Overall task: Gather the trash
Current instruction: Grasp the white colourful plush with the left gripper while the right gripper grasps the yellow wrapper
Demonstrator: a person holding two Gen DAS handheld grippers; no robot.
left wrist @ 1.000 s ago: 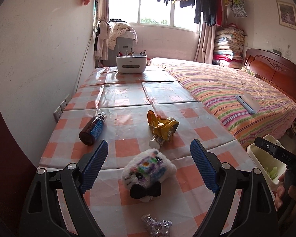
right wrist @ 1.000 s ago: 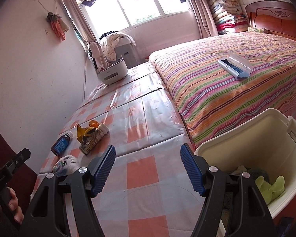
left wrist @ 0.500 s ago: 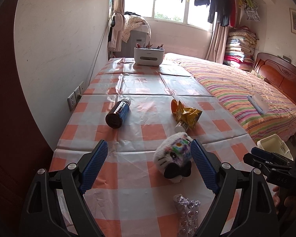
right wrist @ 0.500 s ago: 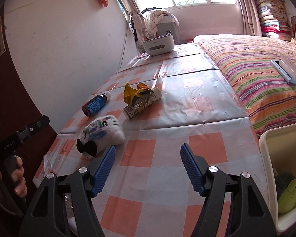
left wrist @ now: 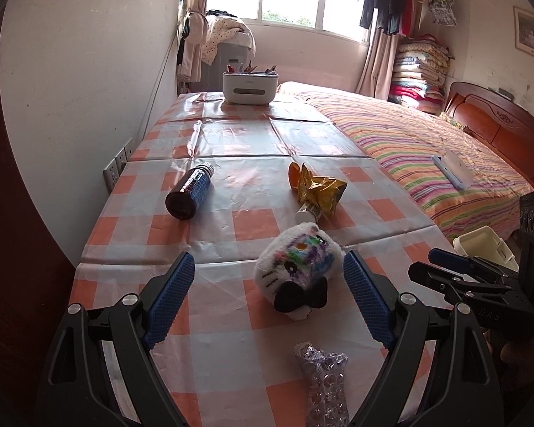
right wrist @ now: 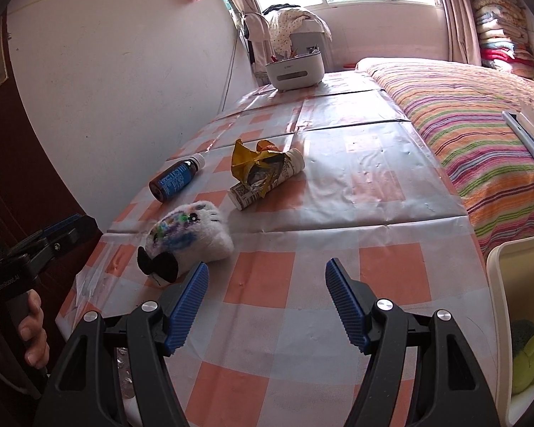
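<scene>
On the checked tablecloth (left wrist: pixel 252 227) lie a dark brown bottle with a blue label (left wrist: pixel 188 195), a crumpled yellow wrapper (left wrist: pixel 315 186) over a small white bottle (left wrist: pixel 304 213), a white plush toy (left wrist: pixel 297 270) and an empty blister pack (left wrist: pixel 324 380). My left gripper (left wrist: pixel 267 295) is open and empty, with the plush toy just beyond its fingertips. My right gripper (right wrist: pixel 267 299) is open and empty above bare cloth; the plush (right wrist: pixel 185 242), the wrapper (right wrist: pixel 258 167) and the brown bottle (right wrist: pixel 176 178) lie ahead to its left. A cream bin (right wrist: pixel 519 320) stands at the right.
A white organiser box (left wrist: pixel 250 87) stands at the table's far end. A striped bed (left wrist: pixel 427 149) runs along the right side with a white case (left wrist: pixel 452 169) on it. The wall with sockets (left wrist: pixel 115 169) borders the left. The bin holds a green plush (right wrist: pixel 530 363).
Both grippers have swung left and pulled back along the table. The right view turned from the bin to the trash items. Nothing was grasped.
</scene>
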